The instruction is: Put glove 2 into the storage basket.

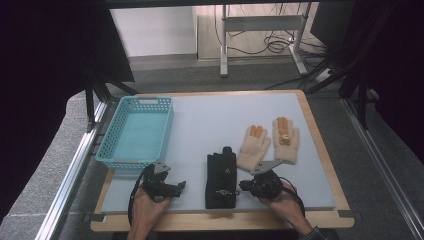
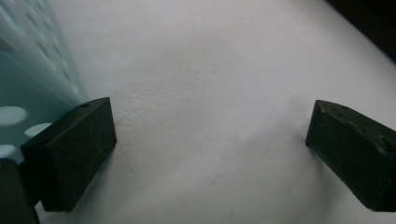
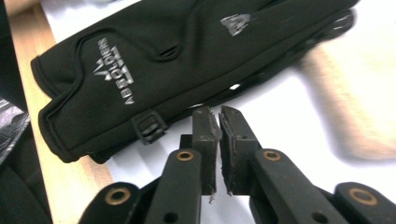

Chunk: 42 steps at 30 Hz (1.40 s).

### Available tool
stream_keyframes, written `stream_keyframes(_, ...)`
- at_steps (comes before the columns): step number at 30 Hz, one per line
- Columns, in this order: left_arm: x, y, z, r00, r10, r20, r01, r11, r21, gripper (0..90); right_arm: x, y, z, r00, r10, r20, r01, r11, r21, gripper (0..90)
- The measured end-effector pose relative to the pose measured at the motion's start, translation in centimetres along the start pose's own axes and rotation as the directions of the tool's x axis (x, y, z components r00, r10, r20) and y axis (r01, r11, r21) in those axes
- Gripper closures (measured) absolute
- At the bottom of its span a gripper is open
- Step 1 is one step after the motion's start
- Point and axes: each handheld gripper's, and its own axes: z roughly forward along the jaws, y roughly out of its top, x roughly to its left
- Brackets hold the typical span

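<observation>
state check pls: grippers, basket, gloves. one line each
Left gripper: open, jaws wide apart over bare mat, beside the basket.
Right gripper: shut, holding nothing, tips at the black glove's edge.
Blue basket: upright, empty.
Black glove: lying flat on the mat.
Beige gloves: flat, side by side.

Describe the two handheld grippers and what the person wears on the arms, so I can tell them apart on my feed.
Both are black. The left gripper and right gripper each carry a grey three-cornered plate on top and trail a black cable. Left pads are blocky black rectangles; right fingers are worn, on linkages with brass-coloured rivets. A dark patterned sleeve shows at the right wrist.
</observation>
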Motion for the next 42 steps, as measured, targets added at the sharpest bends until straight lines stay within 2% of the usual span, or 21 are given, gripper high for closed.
stream_keyframes(3,0.1,0.0,-0.1,1.0000,0.003,0.001,-0.003,1.0000,-0.002,3.9,0.5,-0.2,0.6,0.9999,-0.014,-0.009,0.014,1.000,0.000,85.0)
stream_keyframes(4,0.4,-0.1,-0.3,0.9999,0.011,0.010,-0.011,0.9999,-0.005,5.6,1.0,-0.2,1.3,0.9993,-0.036,-0.006,0.036,0.999,0.008,85.6)
stream_keyframes(7,0.8,-0.3,-0.6,0.9995,0.012,0.029,-0.011,0.9999,-0.011,9.0,1.5,0.2,1.9,0.9989,-0.042,-0.020,0.042,0.999,0.000,85.7)
stream_keyframes(10,0.8,-0.3,-0.7,0.9994,0.010,0.032,-0.010,0.9999,-0.007,8.2,1.9,0.7,2.7,0.9984,-0.052,-0.021,0.051,0.999,-0.007,85.7)
stream_keyframes(13,0.6,-0.4,-0.8,0.9997,0.024,0.008,-0.024,0.9997,0.007,6.5,2.4,1.4,3.5,0.9981,-0.058,-0.019,0.058,0.998,-0.012,85.6)
stream_keyframes(16,0.6,-0.6,-0.9,0.9999,0.009,-0.007,-0.009,0.9998,0.020,2.8,2.8,2.0,4.4,0.9978,-0.064,-0.019,0.063,0.998,-0.016,85.3)
stream_keyframes(21,0.8,-0.7,-1.1,0.9999,0.011,-0.005,-0.011,0.9994,0.032,2.1,3.4,3.0,5.5,0.9974,-0.069,-0.022,0.068,0.997,-0.021,84.8)
stream_keyframes(22,0.8,-0.8,-1.3,0.9999,0.013,-0.004,-0.012,0.9992,0.037,1.9,3.7,3.5,6.2,0.9970,-0.073,-0.022,0.073,0.997,-0.023,84.3)
stream_keyframes(26,1.0,-1.2,-1.4,0.9997,0.023,0.007,-0.024,0.9994,0.025,1.5,4.3,4.3,7.2,0.9962,-0.082,-0.029,0.082,0.996,-0.027,82.9)
stream_keyframes(29,1.1,-1.5,-1.3,0.9994,0.032,0.012,-0.032,0.9995,0.003,0.6,4.4,4.3,7.0,0.9952,-0.090,-0.038,0.090,0.996,-0.018,80.9)
stream_keyframes(33,1.0,-1.5,-1.3,0.9994,0.032,0.011,-0.032,0.9995,0.000,0.3,4.0,3.6,6.0,0.9963,-0.080,-0.031,0.079,0.996,-0.027,77.9)
stream_keyframes(38,1.0,-1.6,-1.3,0.9995,0.030,0.008,-0.030,0.9995,-0.003,0.6,2.0,1.8,3.1,0.9984,-0.036,0.044,0.038,0.998,-0.044,70.4)
stream_keyframes(39,1.0,-1.6,-1.3,0.9995,0.030,0.008,-0.030,0.9995,-0.003,0.8,2.0,1.8,3.1,0.9984,-0.036,0.044,0.038,0.998,-0.044,70.4)
stream_keyframes(40,1.0,-1.6,-1.4,0.9995,0.031,0.008,-0.031,0.9995,-0.003,1.0,1.0,1.0,1.9,0.9969,-0.015,0.077,0.019,0.998,-0.055,68.0)
stream_keyframes(42,1.0,-1.6,-1.4,0.9994,0.033,0.009,-0.032,0.9995,-0.004,1.0,0.7,0.8,1.5,0.9960,-0.008,0.089,0.013,0.998,-0.057,66.7)
